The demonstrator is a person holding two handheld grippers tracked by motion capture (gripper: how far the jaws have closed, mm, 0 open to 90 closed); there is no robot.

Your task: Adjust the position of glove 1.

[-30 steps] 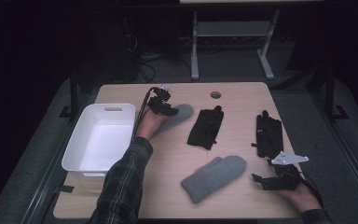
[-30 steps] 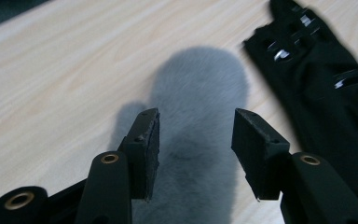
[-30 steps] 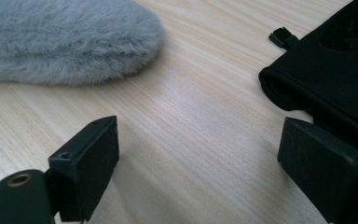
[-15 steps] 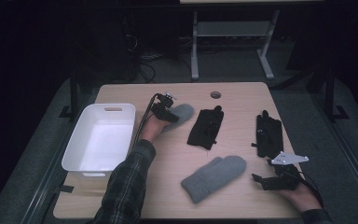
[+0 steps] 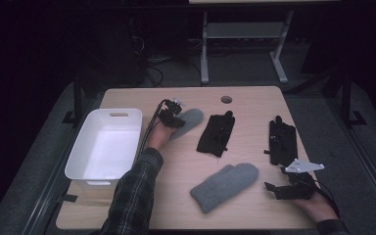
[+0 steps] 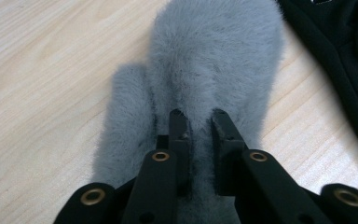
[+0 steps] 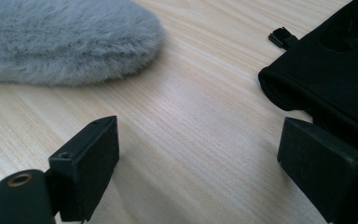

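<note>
A person's left gripper (image 5: 174,117) pinches the cuff end of a fluffy grey mitten (image 5: 190,119) lying on the wooden table (image 5: 254,98), just to the right of the white bin (image 5: 104,145). The jaws have just been closing and now stand narrow, a fold of grey fur squeezed between their tips, as the left gripper view shows (image 6: 199,122). The right gripper (image 5: 285,189) rests low at the table's near right corner, well away from the bin, its jaws spread wide and holding nothing (image 7: 196,158). A second grey mitten (image 5: 224,186) lies in front of it, farther from the bin than the first, with two black gloves (image 5: 216,134) (image 5: 281,141) beyond. By all appearances the grasp is the step in hand; the next move would call for lifting the mitten clear of the tabletop and carrying it left over the bin's rim without letting the soft fabric slip from so small a bite.
</note>
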